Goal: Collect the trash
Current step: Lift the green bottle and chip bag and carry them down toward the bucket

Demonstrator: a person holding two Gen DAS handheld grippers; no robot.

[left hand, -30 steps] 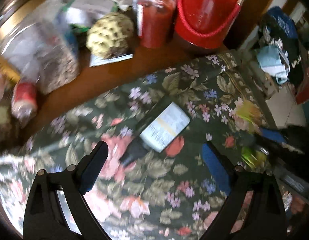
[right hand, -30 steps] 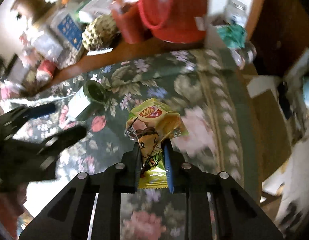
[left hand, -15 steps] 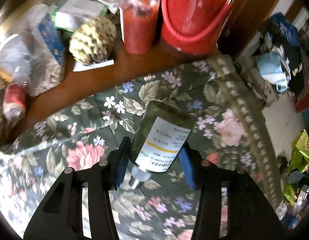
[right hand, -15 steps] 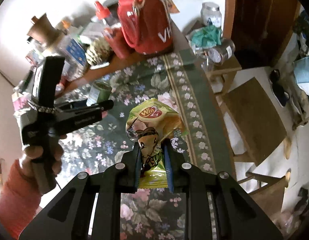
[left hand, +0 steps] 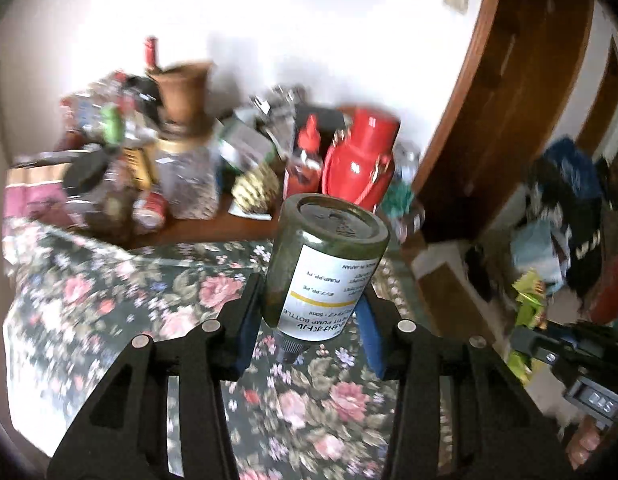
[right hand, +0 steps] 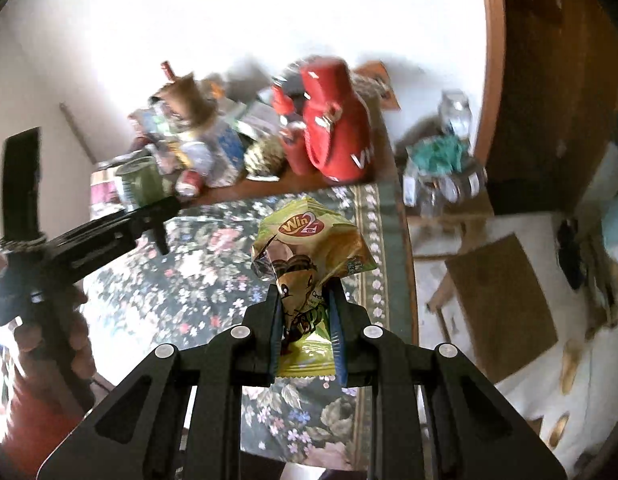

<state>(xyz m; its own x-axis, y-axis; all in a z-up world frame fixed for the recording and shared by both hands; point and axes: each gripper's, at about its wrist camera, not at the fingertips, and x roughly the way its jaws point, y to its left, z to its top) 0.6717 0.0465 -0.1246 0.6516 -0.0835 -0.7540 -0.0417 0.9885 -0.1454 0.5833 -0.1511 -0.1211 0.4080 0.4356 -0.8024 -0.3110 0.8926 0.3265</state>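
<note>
Left claw (left hand: 309,316): closed on green bottle (left hand: 323,268), newly lifted off floral tablecloth (left hand: 109,300), frame centre.
Right claw (right hand: 305,324): pinched snack wrapper (right hand: 311,248) throughout; both ready for binning.

Both fisheye views look forward along their own fingers, down over the floral-clothed table (left hand: 109,312) toward the white wall. Both share the red jug (left hand: 361,168) and cluttered far edge; the right view also catches the left hand-held gripper (right hand: 149,216).
</note>
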